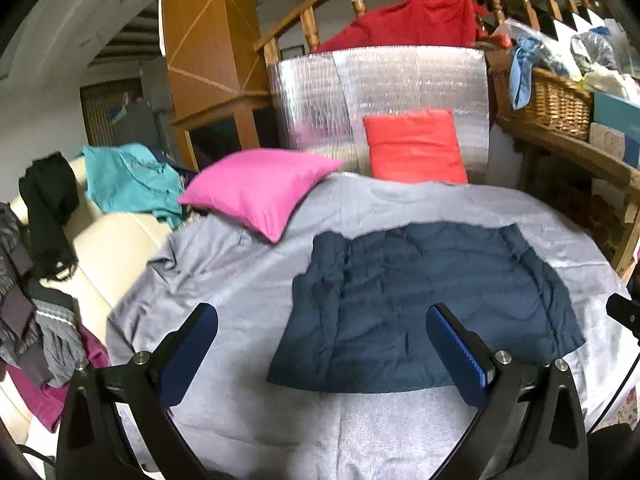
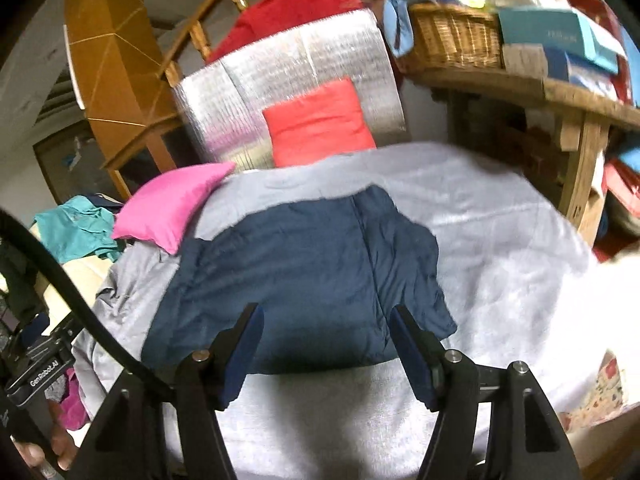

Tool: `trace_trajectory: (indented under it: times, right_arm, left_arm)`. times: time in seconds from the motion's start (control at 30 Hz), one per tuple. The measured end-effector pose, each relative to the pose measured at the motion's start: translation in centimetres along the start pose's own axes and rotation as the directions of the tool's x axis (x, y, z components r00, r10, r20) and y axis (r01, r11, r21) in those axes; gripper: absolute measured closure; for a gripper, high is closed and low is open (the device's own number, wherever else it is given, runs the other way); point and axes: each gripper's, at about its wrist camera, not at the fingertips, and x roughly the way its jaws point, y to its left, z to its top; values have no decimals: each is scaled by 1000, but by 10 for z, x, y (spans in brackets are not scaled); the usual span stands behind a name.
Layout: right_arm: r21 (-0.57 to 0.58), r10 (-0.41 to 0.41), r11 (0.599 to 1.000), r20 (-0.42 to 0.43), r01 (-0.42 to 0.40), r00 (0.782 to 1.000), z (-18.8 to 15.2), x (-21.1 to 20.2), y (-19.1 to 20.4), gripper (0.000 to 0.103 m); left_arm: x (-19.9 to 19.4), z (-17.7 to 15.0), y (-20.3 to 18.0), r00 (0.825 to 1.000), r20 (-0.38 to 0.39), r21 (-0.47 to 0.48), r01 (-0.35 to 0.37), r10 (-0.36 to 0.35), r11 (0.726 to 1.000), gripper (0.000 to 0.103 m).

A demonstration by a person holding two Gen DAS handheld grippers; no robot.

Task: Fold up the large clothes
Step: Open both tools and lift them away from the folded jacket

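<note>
the navy garment (image 1: 424, 304) lies flat and folded into a rough rectangle in the middle of a grey sheet (image 1: 248, 272) that covers the bed, its surface creased and one sleeve-like flap sticking out at its right edge in the right wrist view. the left tongs (image 1: 322, 350) hang above the garment's near left corner with the jaws spread wide, nothing between the blue pads and nothing touched. the right tongs (image 2: 326, 354) hover over the garment's near edge, jaws apart but less widely, also empty and clear of the cloth. beyond the garment a pink pillow (image 1: 260, 190) rests on the sheet's far left corner, and a red pillow (image 1: 414, 146) leans upright against a silver foil panel (image 1: 320, 100). a teal cloth (image 1: 128, 178) lies on a cream surface to the left, and a wicker basket (image 1: 544, 104) sits on a wooden shelf to the right.
</note>
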Motion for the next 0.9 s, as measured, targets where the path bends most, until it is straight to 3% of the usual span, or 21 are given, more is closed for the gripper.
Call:
trace_trajectory:
  times: [0.5,0.9]
  right_arm:
    - [-106,8,994,85,1,996,8,-104,40,28]
    - [-150,9,989,93,5,996,10,-120,61,28]
  left_arm:
    - [-95,32,17,996,89,-33,-1,4,999,0]
    - [-117,32,43,995,101,-92,-7,16,996,0]
